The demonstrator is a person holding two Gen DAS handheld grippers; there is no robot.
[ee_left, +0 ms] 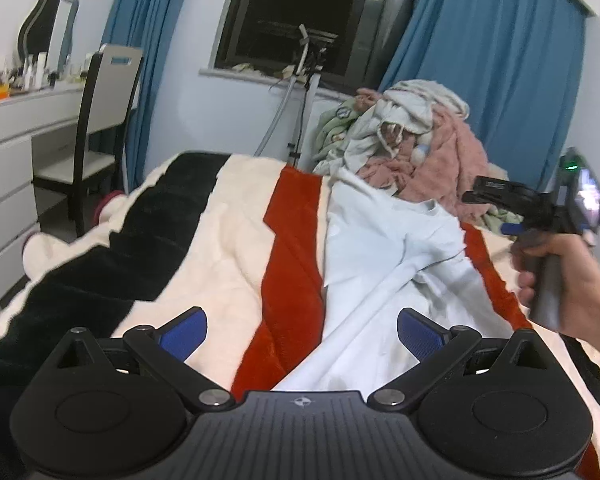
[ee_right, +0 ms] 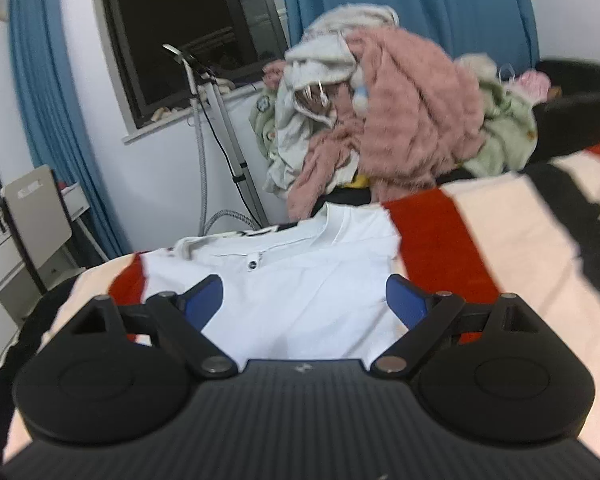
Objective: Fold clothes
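A white garment [ee_left: 388, 264] lies spread on the striped blanket, its collar end toward the clothes pile; in the right wrist view it [ee_right: 300, 280] shows a small dark button and a collar. My left gripper [ee_left: 300, 330] is open and empty, just above the garment's near left edge. My right gripper [ee_right: 304, 300] is open and empty, hovering over the garment's middle. In the left wrist view the right gripper [ee_left: 496, 210] is held in a hand at the right, above the garment's far right side.
The bed's blanket [ee_left: 228, 248] has black, cream and red stripes. A pile of pink, white and green clothes [ee_right: 388, 120] sits at the far end. A garment steamer pole [ee_right: 224, 120] stands by the window. A chair [ee_left: 100, 128] and white dresser [ee_left: 16, 136] are at the left.
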